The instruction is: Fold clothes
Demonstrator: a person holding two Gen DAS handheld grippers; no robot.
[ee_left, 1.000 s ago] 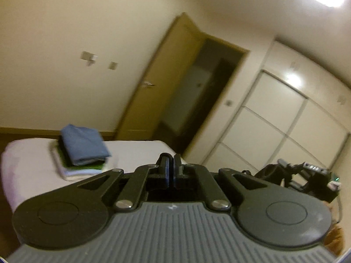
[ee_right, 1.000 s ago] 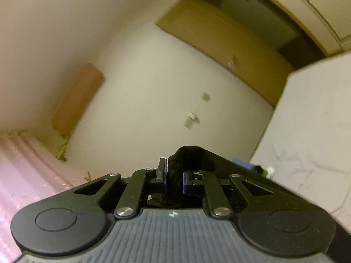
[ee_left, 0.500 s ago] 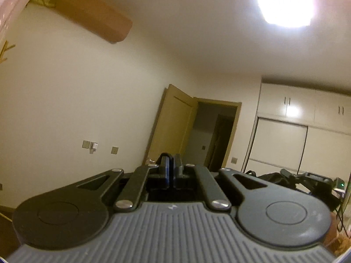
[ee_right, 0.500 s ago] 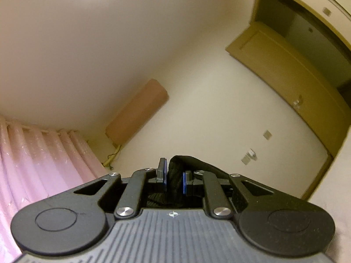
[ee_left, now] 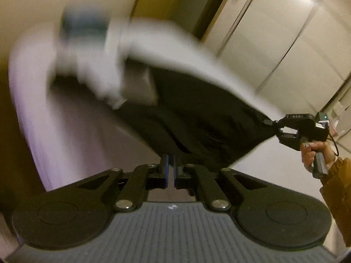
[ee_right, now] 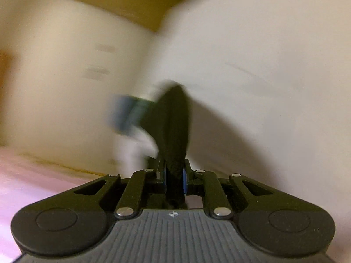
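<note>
A black garment point(ee_left: 197, 114) hangs stretched in the air between both grippers, above a white bed point(ee_left: 65, 114). My left gripper point(ee_left: 170, 160) is shut on its near corner. My right gripper point(ee_left: 271, 123) shows at the right of the left wrist view, shut on the other corner. In the right wrist view my right gripper point(ee_right: 174, 175) is shut on a thick fold of the black garment point(ee_right: 175, 120). Both views are motion-blurred.
A blurred stack of folded clothes point(ee_left: 85, 25) with a blue piece on top lies at the far end of the bed; it also shows in the right wrist view point(ee_right: 127, 114). White wardrobe doors point(ee_left: 274, 39) stand at the right. A pink curtain point(ee_right: 33, 175) is at lower left.
Both grippers have swung down from pointing at the ceiling and walls toward the bed. The black garment now spreads between them over the bed.
</note>
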